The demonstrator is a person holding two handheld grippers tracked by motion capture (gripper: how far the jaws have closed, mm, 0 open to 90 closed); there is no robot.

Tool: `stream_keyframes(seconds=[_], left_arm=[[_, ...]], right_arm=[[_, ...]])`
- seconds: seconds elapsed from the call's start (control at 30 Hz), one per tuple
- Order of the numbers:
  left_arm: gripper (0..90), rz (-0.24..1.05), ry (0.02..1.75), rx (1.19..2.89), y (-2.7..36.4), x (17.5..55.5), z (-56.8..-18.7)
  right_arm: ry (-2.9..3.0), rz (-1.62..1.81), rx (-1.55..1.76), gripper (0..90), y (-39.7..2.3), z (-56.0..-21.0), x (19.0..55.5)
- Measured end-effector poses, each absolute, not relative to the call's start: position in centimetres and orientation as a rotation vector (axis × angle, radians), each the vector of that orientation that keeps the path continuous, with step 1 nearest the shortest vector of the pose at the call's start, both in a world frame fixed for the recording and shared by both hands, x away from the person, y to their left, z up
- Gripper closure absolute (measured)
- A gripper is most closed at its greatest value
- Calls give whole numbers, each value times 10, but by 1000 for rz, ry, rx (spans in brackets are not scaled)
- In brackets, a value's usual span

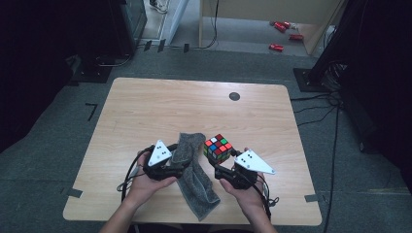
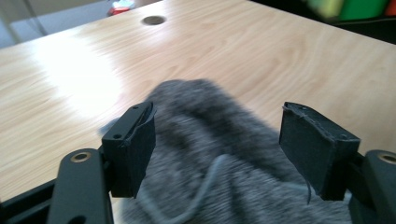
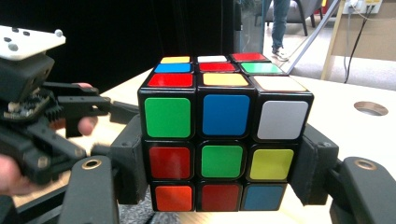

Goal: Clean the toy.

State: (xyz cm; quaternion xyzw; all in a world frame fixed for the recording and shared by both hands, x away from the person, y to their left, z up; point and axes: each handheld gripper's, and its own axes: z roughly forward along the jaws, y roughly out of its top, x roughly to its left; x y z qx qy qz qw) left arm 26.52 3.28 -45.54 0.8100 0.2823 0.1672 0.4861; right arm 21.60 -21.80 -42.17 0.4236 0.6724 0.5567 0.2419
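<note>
Rubik's cube [image 3: 225, 133] sits clamped between the right gripper's [image 1: 219, 164] jaws near the table's [image 1: 145, 107] front edge, beside a grey towel [image 1: 193, 167] lying between the left gripper's [image 2: 224, 154] parted jaws, with bare wood stretching wide beyond both.

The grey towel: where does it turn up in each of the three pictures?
High view: the grey towel lies at the table's near edge, between the left gripper and right gripper.
Left gripper view: it spreads across the lower middle, between that gripper's open jaws.
Right gripper view: a grey sliver at the bottom, under the Rubik's cube.
Shared landmark: the round table hole.
</note>
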Motion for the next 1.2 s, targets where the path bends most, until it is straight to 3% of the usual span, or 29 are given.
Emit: stream_keyframes(seconds=[0.37,0.93,1.2], left_arm=[[227,379,621,1966,3,248,-456],[235,420,552,1930,-4,239,-454],[292,437,522,1926,-2,239,-456]], right_arm=[[1856,1528,1188,344,-204,-428,213],[1874,1518,1279,342,-190,-440,214],[1891,1544,1280,342,-186,-442,213]])
